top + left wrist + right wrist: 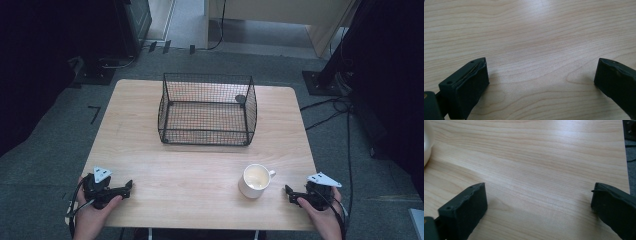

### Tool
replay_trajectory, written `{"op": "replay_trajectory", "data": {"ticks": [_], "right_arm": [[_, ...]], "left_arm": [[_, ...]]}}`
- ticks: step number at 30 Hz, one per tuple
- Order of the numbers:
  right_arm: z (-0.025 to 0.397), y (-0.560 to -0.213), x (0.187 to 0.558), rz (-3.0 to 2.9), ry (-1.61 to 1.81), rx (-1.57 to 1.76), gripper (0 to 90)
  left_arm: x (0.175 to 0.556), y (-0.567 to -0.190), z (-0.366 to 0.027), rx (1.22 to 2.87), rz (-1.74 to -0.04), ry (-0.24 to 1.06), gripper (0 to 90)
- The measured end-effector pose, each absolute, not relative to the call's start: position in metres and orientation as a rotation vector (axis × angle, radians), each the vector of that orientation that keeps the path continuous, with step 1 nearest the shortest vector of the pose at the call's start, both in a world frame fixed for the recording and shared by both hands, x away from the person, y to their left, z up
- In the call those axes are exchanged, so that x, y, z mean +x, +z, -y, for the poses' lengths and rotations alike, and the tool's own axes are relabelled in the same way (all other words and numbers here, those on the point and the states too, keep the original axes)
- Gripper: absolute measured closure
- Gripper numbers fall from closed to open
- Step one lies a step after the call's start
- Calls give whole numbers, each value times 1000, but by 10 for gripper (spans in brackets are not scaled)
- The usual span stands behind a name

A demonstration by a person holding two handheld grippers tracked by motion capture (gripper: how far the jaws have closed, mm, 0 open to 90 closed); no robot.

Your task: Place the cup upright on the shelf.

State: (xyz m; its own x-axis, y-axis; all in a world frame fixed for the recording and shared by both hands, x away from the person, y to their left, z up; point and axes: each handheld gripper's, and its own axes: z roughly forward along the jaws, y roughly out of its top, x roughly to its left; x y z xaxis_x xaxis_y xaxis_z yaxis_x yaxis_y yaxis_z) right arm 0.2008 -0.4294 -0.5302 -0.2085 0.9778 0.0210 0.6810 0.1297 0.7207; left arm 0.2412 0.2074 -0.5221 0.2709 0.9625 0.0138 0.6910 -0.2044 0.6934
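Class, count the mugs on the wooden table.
1: a white mug stands near the table's front edge, in front of the wire basket, nearer the right gripper.

A white mug (255,180) stands upright and empty near the worktop's (190,170) front edge, handle pointing right, well apart from a black wire basket (207,109) standing open-topped farther back.

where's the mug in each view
High view: mug at lower right, on the table just left of the right gripper.
Left gripper view: not in it.
Right gripper view: white curve at the left edge.
Shared landmark: the table's wood grain.
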Motion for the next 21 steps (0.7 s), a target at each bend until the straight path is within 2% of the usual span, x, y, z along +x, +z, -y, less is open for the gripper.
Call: {"op": "replay_trajectory", "data": {"ticks": [4,5,6,8,14,16,17,21], "right_arm": [[429,-529,196,-1981,902,1530,154],[429,-529,196,-1981,902,1530,154],[427,-527,195,-1987,914,1514,238],[426,-525,193,-2002,945,1499,288],[418,-500,188,-1954,1173,1384,425],[416,-496,187,-1955,1199,1364,440],[409,-488,185,-1945,1224,1311,489],[397,-483,186,-1960,1239,1266,513]], "left_arm": [[241,-522,-207,1972,-1485,614,0],[241,-522,-207,1972,-1485,614,0],[241,-522,-207,1973,-1485,615,0],[241,-522,-207,1973,-1485,614,0],[242,-522,-208,1975,-1482,613,0],[242,-522,-207,1975,-1482,613,0],[242,-522,-207,1975,-1482,613,0],[242,-522,-207,1975,-1482,613,0]]}}
